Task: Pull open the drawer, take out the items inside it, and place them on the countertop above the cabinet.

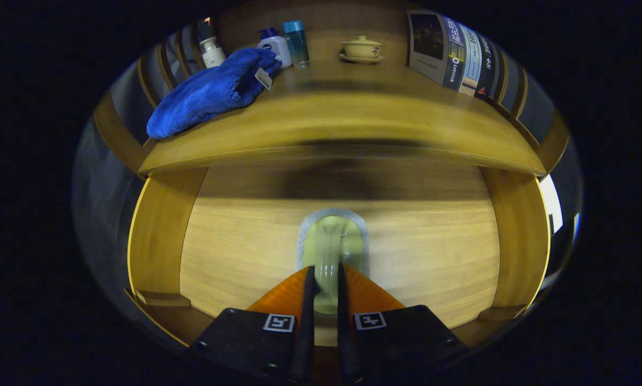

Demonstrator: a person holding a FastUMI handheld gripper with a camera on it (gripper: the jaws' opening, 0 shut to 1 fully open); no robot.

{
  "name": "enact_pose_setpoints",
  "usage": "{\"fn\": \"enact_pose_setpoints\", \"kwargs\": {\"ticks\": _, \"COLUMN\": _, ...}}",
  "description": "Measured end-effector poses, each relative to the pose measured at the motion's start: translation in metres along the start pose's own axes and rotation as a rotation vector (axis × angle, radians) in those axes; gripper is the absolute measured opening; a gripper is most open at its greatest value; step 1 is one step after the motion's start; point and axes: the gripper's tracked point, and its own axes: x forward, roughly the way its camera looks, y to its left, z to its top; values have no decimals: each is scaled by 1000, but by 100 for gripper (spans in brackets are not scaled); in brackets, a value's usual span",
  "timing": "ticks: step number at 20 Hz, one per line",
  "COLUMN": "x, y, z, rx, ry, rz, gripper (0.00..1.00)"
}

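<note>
A: A warm wooden cabinet fills the booth here, its bamboo-coloured countertop (353,126) carrying a crumpled blue fleece cloth (208,91), a white pump bottle (212,52), a white lotion bottle with a blue cap (276,45), a teal translucent bottle (296,43), a small cream lidded tea bowl (361,48) and a printed leaflet (452,53) propped at the back.

B: And below it?

A: The pale wooden drawer front (235,257), seemingly still closed, with a translucent pale-green loop handle (329,252) on a grey backing plate. The gripper (325,281) has its fingers narrowed to a slim gap, one on each side of the handle bar, apparently pinching it.

B: So how to pull well?

A: I'd say keep that squeeze firm, draw straight back, level, no twisting, so the drawer slides rather than binds.
</note>
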Motion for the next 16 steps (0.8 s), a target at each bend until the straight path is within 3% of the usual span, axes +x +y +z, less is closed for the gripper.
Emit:
{"fn": "enact_pose_setpoints", "kwargs": {"ticks": 2, "x": -16, "y": 3, "z": 0, "rx": -3, "ry": -15, "rz": 14, "gripper": 21}}
{"fn": "enact_pose_setpoints", "kwargs": {"ticks": 8, "x": -75, "y": 6, "z": 4, "rx": -30, "ry": -47, "rz": 29, "gripper": 21}}
{"fn": "enact_pose_setpoints", "kwargs": {"ticks": 16, "x": -131, "y": -4, "z": 69, "rx": -30, "ry": -144, "rz": -11, "gripper": 21}}
